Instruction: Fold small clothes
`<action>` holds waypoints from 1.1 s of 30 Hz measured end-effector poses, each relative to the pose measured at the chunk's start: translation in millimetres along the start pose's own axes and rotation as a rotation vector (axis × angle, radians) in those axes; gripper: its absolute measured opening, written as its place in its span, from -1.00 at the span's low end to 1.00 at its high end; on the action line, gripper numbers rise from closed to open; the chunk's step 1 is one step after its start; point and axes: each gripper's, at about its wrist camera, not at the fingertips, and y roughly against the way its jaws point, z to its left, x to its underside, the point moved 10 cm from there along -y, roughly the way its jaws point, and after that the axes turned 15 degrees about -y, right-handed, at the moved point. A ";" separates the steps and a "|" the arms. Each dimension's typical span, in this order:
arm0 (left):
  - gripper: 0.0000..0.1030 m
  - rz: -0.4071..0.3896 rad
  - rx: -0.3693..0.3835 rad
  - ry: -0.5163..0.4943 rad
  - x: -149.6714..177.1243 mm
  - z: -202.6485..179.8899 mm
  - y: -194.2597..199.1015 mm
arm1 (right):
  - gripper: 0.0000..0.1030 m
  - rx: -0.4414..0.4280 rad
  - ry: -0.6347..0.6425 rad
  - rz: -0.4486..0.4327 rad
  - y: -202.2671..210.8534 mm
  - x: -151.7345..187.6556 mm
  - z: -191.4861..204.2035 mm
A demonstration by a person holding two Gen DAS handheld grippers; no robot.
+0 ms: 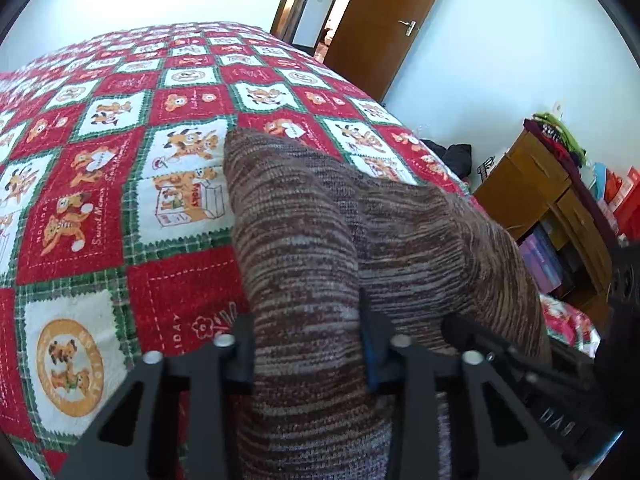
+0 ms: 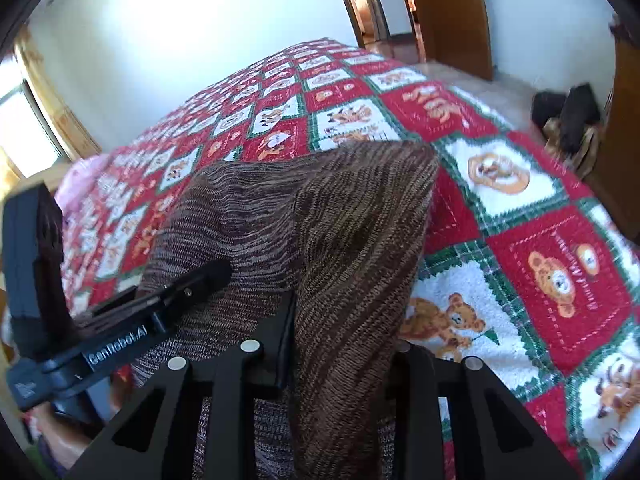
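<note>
While gripped — brown knit garment (image 1: 304, 240), both tools, bedspread (image 1: 100, 152)

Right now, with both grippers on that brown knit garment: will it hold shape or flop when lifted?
Likely floppy: the brown knit garment already drapes in soft folds from the left gripper and right gripper. Probably light, since it hangs without pulling taut. The ribbed knit looks grippy, so slipping seems unlikely, though free corners may sag onto the quilt.

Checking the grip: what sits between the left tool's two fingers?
A fold of the brown striped knit garment, bunched between the left tool fingers, seen in the left wrist view.
</note>
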 end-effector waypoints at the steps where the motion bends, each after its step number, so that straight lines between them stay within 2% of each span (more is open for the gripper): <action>1: -0.39 0.001 0.008 0.005 -0.6 -0.2 3.7 | -0.48 0.003 0.012 -0.014 5.1 -0.5 3.5; 5: -0.43 -0.024 0.007 -0.015 -4.1 -3.8 28.0 | -0.49 -0.003 0.078 -0.076 35.6 -1.3 30.2; 10: -0.43 -0.089 -0.064 -0.094 -4.9 -6.5 72.2 | -0.49 -0.051 0.080 -0.111 71.5 12.0 61.2; 16: -0.43 -0.080 -0.020 -0.095 7.7 -6.3 104.6 | -0.49 -0.122 0.020 -0.115 109.9 34.8 78.8; 19: -0.43 -0.086 0.012 -0.134 14.8 -22.3 119.2 | -0.49 -0.124 0.010 -0.134 132.0 46.6 77.8; 22: -0.43 -0.087 0.041 -0.162 21.5 -40.9 127.6 | -0.49 -0.118 -0.005 -0.160 157.7 57.2 68.8; 26: -0.43 -0.077 0.134 -0.176 30.1 -75.1 134.1 | -0.49 -0.095 -0.032 -0.197 193.6 67.8 45.9; 28: -0.43 -0.072 0.184 -0.196 32.1 -97.5 134.8 | -0.49 -0.073 -0.046 -0.219 211.0 71.3 28.7; 33: -0.42 -0.106 0.242 -0.248 27.1 -149.7 129.8 | -0.49 0.012 -0.042 -0.298 245.2 69.0 -12.7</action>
